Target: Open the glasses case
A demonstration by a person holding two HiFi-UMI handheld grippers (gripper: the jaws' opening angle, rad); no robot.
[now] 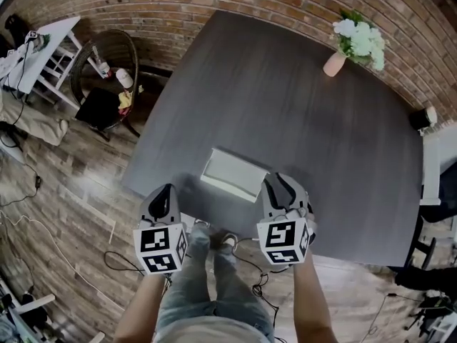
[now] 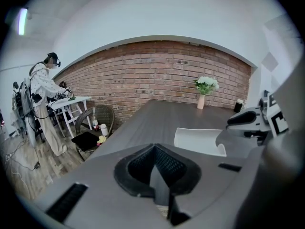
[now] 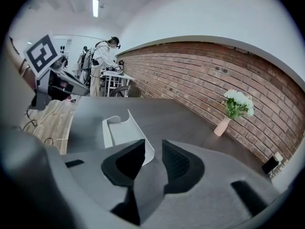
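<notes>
A white glasses case (image 1: 232,174) lies near the front edge of the dark grey table (image 1: 285,98). In the right gripper view the case (image 3: 125,130) shows a curved lid standing up from its flat base. My right gripper (image 1: 284,183) hovers just off the case's right end. Its jaws stand apart and open (image 3: 152,149), with nothing pressed between the pads. My left gripper (image 1: 168,191) hangs at the table's front left corner, apart from the case (image 2: 198,140). Its pads meet, so it is shut (image 2: 154,151) on nothing.
A pink vase of white flowers (image 1: 335,61) stands at the table's far right, and a small black object (image 1: 421,118) sits by the right edge. A wicker chair (image 1: 107,77) and a white side table (image 1: 43,48) stand left, with a person (image 2: 45,94) beside them. Cables lie on the wooden floor.
</notes>
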